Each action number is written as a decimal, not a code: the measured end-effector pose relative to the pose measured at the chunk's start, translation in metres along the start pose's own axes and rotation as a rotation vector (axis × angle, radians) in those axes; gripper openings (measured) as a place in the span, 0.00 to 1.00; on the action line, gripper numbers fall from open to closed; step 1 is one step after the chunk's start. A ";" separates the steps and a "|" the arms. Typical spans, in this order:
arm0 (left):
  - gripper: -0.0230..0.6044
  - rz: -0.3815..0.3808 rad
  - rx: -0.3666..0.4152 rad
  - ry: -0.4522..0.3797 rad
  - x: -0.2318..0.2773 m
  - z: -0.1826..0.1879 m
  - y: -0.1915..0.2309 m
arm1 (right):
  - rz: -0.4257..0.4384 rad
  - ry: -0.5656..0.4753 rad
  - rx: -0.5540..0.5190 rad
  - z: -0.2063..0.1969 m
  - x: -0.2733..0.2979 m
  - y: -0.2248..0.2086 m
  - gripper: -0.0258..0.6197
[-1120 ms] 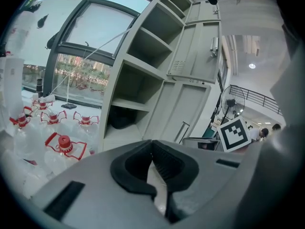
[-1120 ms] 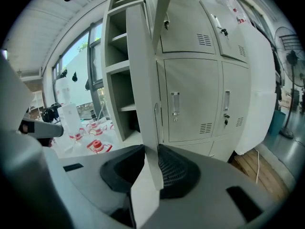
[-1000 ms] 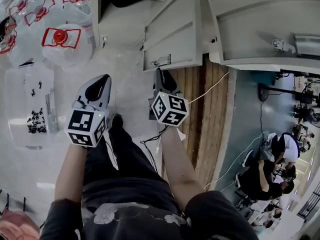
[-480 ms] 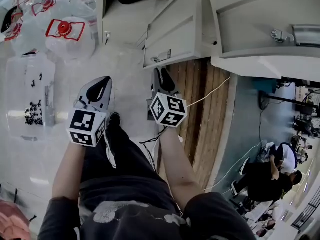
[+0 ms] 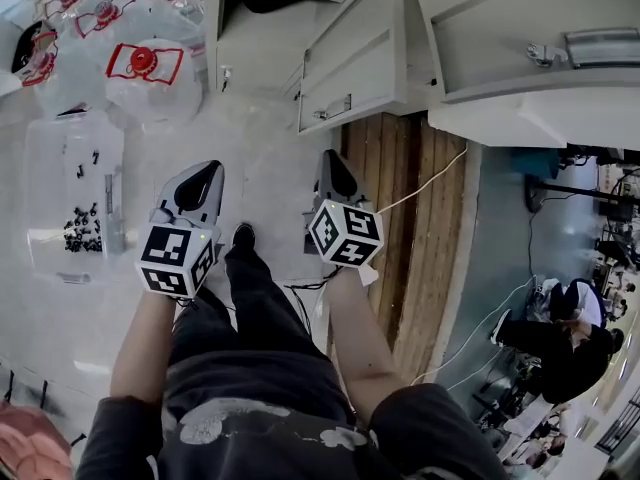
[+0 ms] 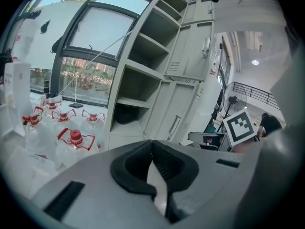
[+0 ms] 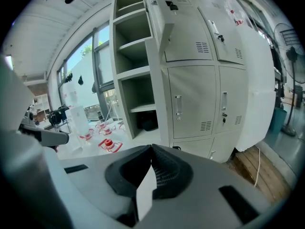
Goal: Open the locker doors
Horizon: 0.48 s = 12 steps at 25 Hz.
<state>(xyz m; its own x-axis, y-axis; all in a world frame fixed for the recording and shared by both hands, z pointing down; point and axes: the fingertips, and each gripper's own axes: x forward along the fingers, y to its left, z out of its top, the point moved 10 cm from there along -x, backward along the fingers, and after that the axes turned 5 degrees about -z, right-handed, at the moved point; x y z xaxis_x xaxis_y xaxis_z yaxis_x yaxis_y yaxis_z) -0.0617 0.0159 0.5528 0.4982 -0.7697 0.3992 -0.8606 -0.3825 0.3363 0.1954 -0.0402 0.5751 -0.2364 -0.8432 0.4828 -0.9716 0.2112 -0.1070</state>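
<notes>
A pale grey locker [image 7: 190,80] stands ahead, with an open shelf column [image 7: 136,80] at its left. One upper door [image 7: 159,23] is swung out; the lower doors [image 7: 188,101] beside it are closed, each with a handle [image 7: 178,107]. From the head view, an open door [image 5: 355,63] hangs above my right gripper [image 5: 333,156], a short gap apart. That right gripper [image 7: 151,148] has just been closing and is shut on nothing. My left gripper [image 5: 207,168] is level with it to the left. The left gripper [image 6: 152,142] is shut and empty too.
Water jugs with red caps [image 5: 140,63] crowd the floor left of the locker. A clear box with black screws [image 5: 75,208] lies by my left gripper. Wooden boards [image 5: 420,228] with a white cable [image 5: 430,173] run on the right. People [image 5: 570,338] sit far right.
Both grippers have drawn back a little from the locker. The right gripper's tips were at the open door's lower edge and now stand apart from it.
</notes>
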 end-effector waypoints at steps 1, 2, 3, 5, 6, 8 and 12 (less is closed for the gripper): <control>0.05 -0.007 0.010 -0.002 -0.008 0.003 -0.001 | 0.003 -0.003 -0.005 0.002 -0.007 0.006 0.09; 0.05 -0.014 0.017 -0.005 -0.016 0.006 -0.002 | 0.005 -0.008 -0.009 0.005 -0.016 0.012 0.09; 0.05 -0.019 0.019 -0.009 -0.026 0.007 -0.002 | 0.005 -0.017 -0.015 0.008 -0.026 0.019 0.09; 0.05 -0.027 0.017 -0.024 -0.044 0.011 -0.001 | 0.000 -0.051 -0.027 0.017 -0.044 0.033 0.08; 0.05 -0.032 0.017 -0.033 -0.051 0.015 0.000 | -0.003 -0.072 -0.029 0.023 -0.051 0.039 0.09; 0.05 -0.045 0.028 -0.051 -0.067 0.024 -0.002 | -0.009 -0.103 -0.021 0.034 -0.068 0.048 0.08; 0.05 -0.077 0.070 -0.097 -0.105 0.045 -0.013 | -0.017 -0.146 -0.025 0.050 -0.104 0.065 0.08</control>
<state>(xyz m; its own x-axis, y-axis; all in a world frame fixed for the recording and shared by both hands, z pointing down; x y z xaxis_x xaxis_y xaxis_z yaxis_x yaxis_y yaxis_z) -0.1074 0.0793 0.4680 0.5535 -0.7812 0.2886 -0.8270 -0.4746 0.3013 0.1567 0.0367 0.4745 -0.2210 -0.9093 0.3526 -0.9753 0.2071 -0.0772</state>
